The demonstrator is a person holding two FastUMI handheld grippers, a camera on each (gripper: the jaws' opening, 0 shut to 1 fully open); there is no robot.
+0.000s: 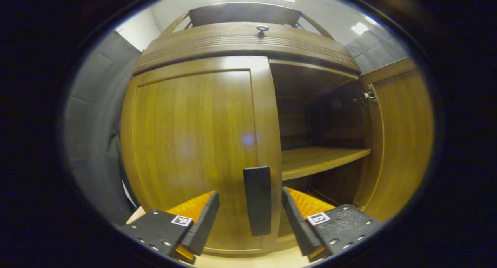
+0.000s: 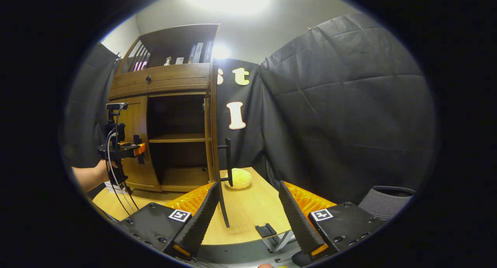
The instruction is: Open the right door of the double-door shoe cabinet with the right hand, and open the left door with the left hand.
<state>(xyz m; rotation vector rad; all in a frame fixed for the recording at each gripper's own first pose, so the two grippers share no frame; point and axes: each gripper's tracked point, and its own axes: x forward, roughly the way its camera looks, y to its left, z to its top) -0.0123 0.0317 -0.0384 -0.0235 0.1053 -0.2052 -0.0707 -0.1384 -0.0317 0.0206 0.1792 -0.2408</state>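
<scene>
Right door [image 2: 214, 143] already hangs wide open, so it's the left door's turn. The left gripper [image 1: 250, 217] has its fingers apart on either side of the dark handle [image 1: 257, 200] on the shut left door [image 1: 194, 151], not pinching yet; I'd guess next is close, then pull outward. The right gripper [image 2: 246, 211] idles with fingers spread beside the open door. Cabinet sits on a light wooden table [image 2: 252, 209], black cloth walls behind.
</scene>
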